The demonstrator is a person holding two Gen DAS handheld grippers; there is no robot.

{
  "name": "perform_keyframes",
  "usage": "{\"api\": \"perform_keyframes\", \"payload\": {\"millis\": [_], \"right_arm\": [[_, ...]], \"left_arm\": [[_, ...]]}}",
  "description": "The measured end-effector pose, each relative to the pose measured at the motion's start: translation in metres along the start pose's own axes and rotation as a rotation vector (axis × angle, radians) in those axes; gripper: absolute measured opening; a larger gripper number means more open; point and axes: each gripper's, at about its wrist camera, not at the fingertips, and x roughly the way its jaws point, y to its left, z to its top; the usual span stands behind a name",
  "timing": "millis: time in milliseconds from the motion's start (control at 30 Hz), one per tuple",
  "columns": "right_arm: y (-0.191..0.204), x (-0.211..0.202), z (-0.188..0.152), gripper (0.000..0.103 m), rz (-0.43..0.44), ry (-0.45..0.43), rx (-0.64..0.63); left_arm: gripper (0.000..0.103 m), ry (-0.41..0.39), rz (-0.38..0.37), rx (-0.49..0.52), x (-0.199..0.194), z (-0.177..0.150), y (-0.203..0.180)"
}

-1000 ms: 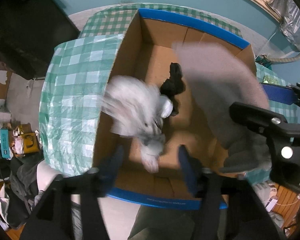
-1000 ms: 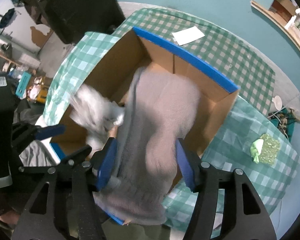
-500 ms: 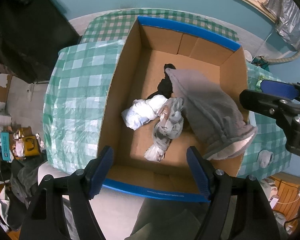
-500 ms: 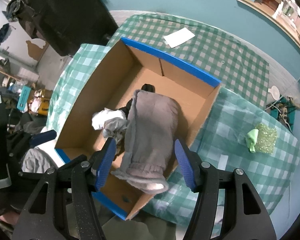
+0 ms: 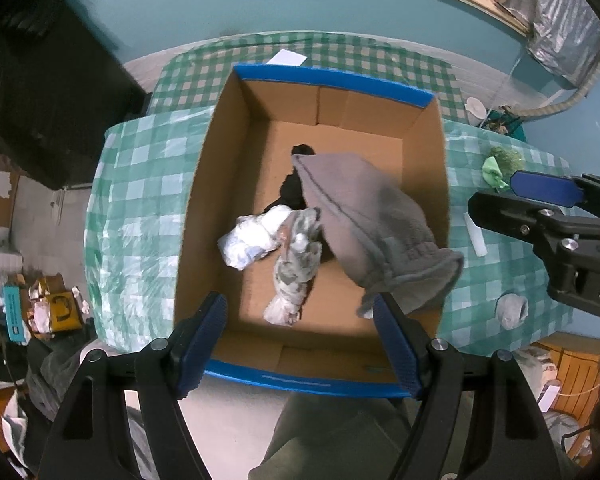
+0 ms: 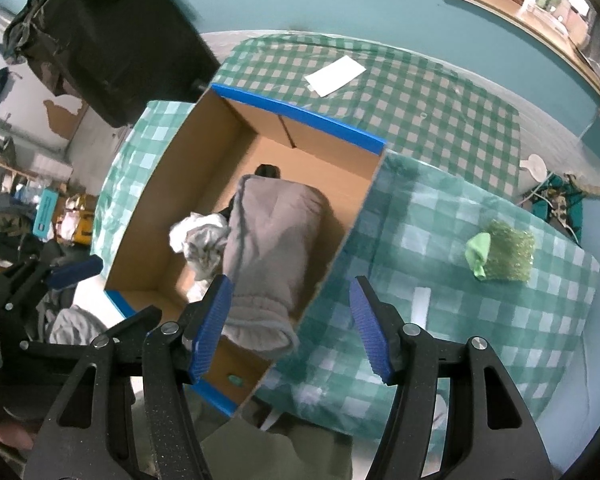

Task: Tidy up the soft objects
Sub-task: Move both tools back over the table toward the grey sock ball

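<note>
An open cardboard box [image 5: 228, 184] [image 6: 156, 184] with blue-taped rims stands on a green checked tablecloth. Inside lie a grey fleece garment [image 5: 364, 224] [image 6: 272, 240] draped over the right wall, a white cloth bundle [image 5: 252, 236] [image 6: 196, 228], a grey-white patterned cloth [image 5: 296, 268] and a black item [image 5: 292, 192]. My left gripper [image 5: 300, 344] hangs open above the box's near edge, nothing between its fingers. My right gripper [image 6: 290, 320] [image 5: 540, 196] is open over the box's right wall, holding nothing.
On the cloth right of the box lie a green scrubby pad with a light green cloth [image 6: 500, 252] [image 5: 500, 164], a small grey sock ball [image 5: 512, 310] and a white strip [image 6: 420, 304]. A white paper [image 6: 336, 74] lies behind the box. Clutter covers the floor at left.
The grey fleece garment and the white and patterned cloths dropped from the grippers into the box. Both grippers have lifted away; the right one has shifted rightward over the box wall.
</note>
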Motion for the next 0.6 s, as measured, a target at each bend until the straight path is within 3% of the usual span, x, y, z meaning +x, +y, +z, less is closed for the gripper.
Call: {"api": "perform_keyframes", "payload": {"millis": [600], "right_arm": [[-0.074, -0.031, -0.046, 0.062, -0.06, -0.011, 0.132]], "left_arm": [[0.077, -0.002, -0.033, 0.134, -0.008, -0.001, -0.064]]}}
